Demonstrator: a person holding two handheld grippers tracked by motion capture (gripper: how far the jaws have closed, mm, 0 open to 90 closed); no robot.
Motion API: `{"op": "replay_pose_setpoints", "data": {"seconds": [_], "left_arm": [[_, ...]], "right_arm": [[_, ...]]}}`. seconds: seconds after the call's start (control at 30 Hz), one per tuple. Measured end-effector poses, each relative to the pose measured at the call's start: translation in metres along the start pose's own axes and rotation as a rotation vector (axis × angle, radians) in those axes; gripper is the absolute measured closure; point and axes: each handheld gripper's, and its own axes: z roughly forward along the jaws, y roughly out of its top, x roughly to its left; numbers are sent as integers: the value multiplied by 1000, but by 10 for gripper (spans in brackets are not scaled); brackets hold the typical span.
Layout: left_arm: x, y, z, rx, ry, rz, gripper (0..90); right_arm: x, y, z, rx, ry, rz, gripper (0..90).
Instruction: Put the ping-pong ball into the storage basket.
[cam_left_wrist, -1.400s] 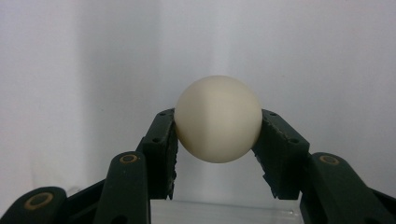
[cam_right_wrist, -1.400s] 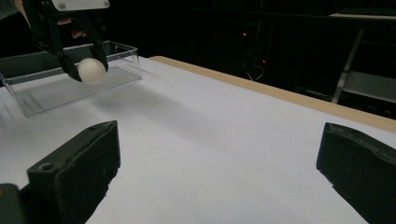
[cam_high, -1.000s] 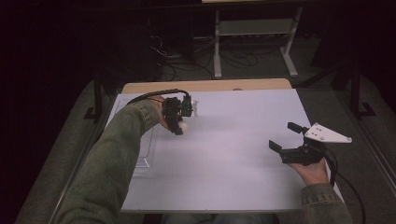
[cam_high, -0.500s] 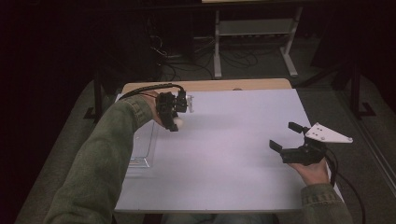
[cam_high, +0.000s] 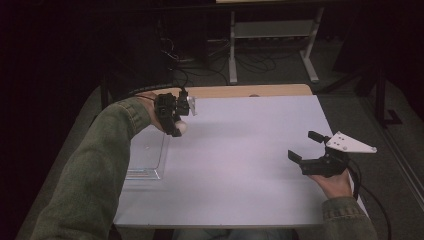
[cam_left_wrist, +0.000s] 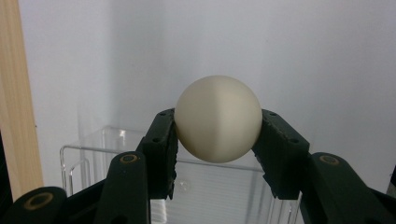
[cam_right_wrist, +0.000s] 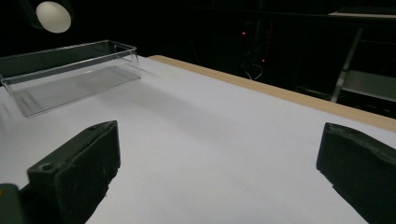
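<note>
A white ball (cam_left_wrist: 218, 119) sits clamped between the two black jaws of my left gripper (cam_left_wrist: 218, 128). In the high view this gripper (cam_high: 176, 131) hangs over the far left of the table with the ball (cam_high: 182, 128) at its tip, just above the far end of a clear plastic tray (cam_high: 159, 150). The tray's rim (cam_left_wrist: 93, 148) shows below the ball. My right gripper (cam_high: 302, 145) rests low at the table's right side, jaws wide apart with nothing between them (cam_right_wrist: 219, 154). From there the ball (cam_right_wrist: 53, 16) shows high above the tray (cam_right_wrist: 126, 51).
A white sheet (cam_high: 240, 165) covers the table, with a wooden strip (cam_high: 250, 90) along its far edge. Beyond it stand a metal shelf frame (cam_high: 270, 30) and cables on the dark floor. The tray looks empty.
My left gripper has carried the ball a little to the left and farther away, closer over the tray's far end. The right gripper has stayed put.
</note>
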Motion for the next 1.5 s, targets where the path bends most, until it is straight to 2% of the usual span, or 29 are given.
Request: {"op": "replay_pose_setpoints", "data": {"seconds": [0.13,0.43,0.9,1.5], "left_arm": [[-1,-3,-4,5,5,6,517],[-4,-14,-11,15,15,-14,517],[-7,-38,-8,31,12,-51,516],[-13,-60,-11,50,10,-83,517]], "right_arm": [[0,0,0,0,0,1,0],[0,0,-1,0,0,0,0],[0,0,-1,3,-3,-5,0],[0,0,0,5,-5,-6,0]]}}
